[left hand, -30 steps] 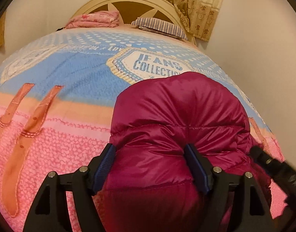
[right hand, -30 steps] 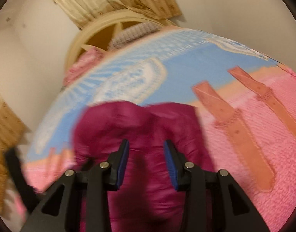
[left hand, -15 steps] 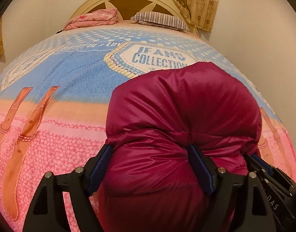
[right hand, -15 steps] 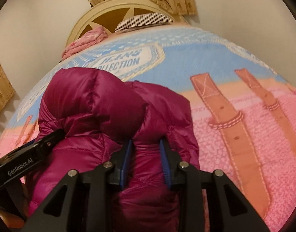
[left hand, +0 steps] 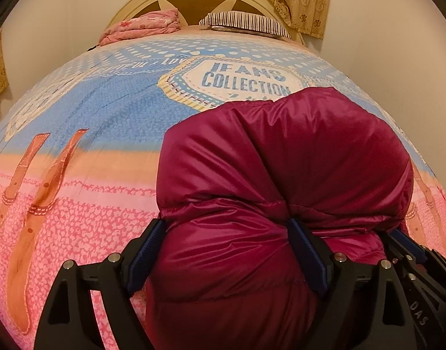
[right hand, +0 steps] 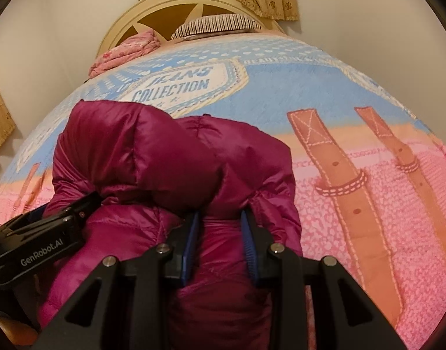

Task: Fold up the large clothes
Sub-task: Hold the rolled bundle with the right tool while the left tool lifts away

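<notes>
The magenta down jacket (left hand: 281, 157) lay bunched on the bed (left hand: 77, 198), bulging straight ahead of both tools toward the headboard. The left tool (left hand: 227, 255) straddled a thick roll with its jaws wide, pressing it; the right tool (right hand: 220, 245), just beside it, pinched a narrower fold.

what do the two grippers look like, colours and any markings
Both are matte black. The left gripper and right gripper each have two triangular cut-out arms with silver screw heads. Their fingers carry ribbed blue pads. The left gripper's body, seen from the right wrist view, bears white "GenRobot.AI" lettering. No cables or sleeves show.
</notes>
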